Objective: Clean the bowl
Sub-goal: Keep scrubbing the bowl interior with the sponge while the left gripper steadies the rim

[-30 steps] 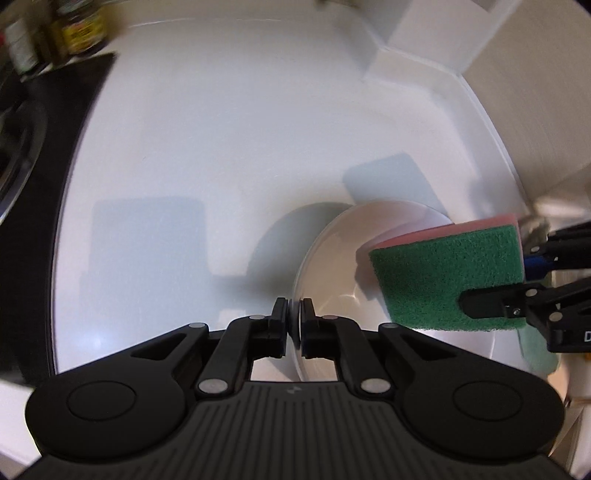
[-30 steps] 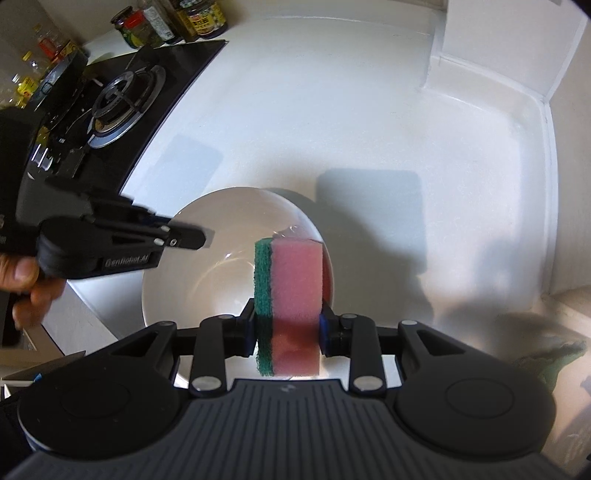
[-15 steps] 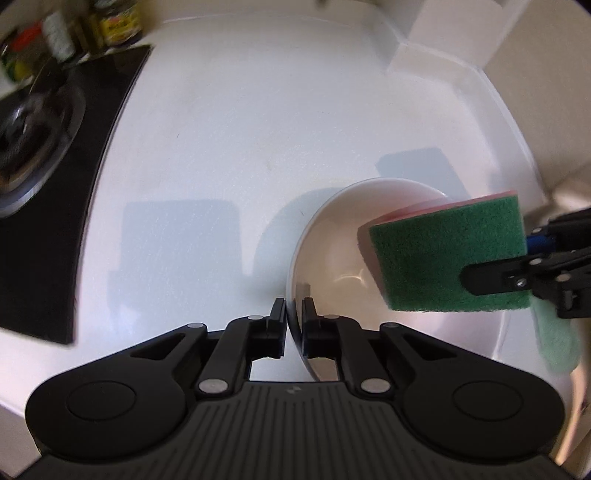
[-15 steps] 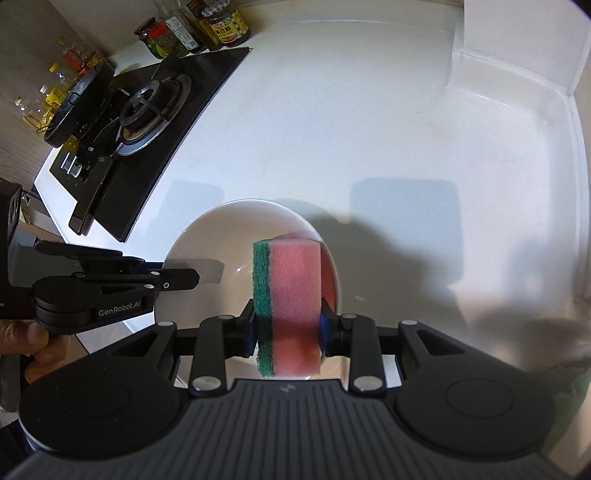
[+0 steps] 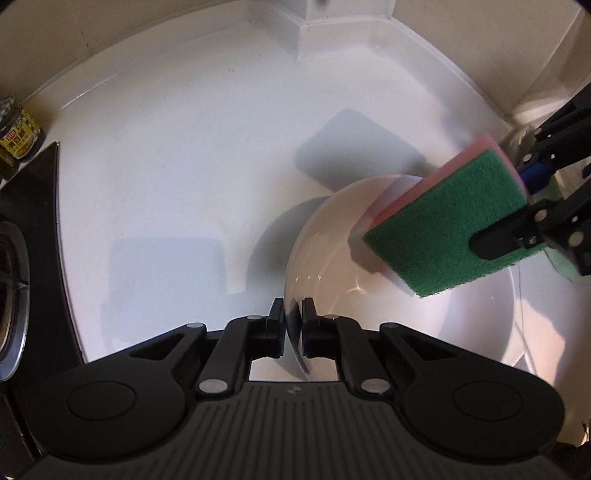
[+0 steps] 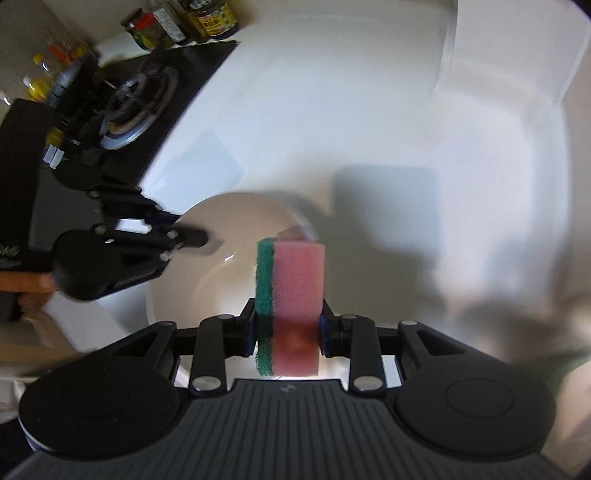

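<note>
A white bowl is held tilted above the white counter; it also shows in the right wrist view. My left gripper is shut on the bowl's near rim, and it appears at the left of the right wrist view. My right gripper is shut on a pink and green sponge. In the left wrist view the sponge reaches into the bowl from the right, green side toward me, and its far end touches the bowl's inner wall.
The white counter runs back to a wall corner. A black gas stove lies to the left, with jars and bottles behind it. A jar stands at the counter's left edge.
Both views have swung; the bowl is turned in my left gripper and the sponge now lies slanted, higher in the bowl. Both grips are unchanged.
</note>
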Motion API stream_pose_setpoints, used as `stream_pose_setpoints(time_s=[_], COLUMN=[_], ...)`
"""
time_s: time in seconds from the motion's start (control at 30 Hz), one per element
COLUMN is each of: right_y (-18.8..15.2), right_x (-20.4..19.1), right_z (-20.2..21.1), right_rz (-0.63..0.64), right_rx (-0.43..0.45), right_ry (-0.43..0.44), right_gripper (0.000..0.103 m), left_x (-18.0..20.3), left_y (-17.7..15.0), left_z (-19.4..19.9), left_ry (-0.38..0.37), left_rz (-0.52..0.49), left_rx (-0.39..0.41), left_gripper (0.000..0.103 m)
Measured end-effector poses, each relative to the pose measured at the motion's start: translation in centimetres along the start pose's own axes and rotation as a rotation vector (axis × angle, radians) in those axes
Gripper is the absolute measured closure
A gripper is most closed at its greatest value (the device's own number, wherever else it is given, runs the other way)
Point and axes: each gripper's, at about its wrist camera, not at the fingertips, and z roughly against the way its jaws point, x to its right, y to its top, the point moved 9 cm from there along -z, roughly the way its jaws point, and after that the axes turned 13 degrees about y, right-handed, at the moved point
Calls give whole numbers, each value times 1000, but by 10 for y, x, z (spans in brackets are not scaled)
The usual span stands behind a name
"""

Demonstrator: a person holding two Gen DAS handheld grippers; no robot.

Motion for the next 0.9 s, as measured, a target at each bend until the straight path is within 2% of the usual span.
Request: stream_pose_setpoints(time_s=[0.27,0.6,0.77,0.9], right_y=[5,-1,-1,-1], right_x=[8,14,16,13], right_z=[-3,-2,-2,-3], right_rz=[6,-82,-105,-91], right_rx=[-32,11,31,36], right_ry=[38,39,32,6], right_gripper=[76,73,73,74], left_x=[-3,-11,-18,-22], left_y=[-9,-7,-13,-21], left_z=[4,7,7,11], left_ry=[-17,-62,-94,-69], left_rz=[69,188,321,446], left_rx=[9,18,10,-11], left_gripper=[98,99,99,98])
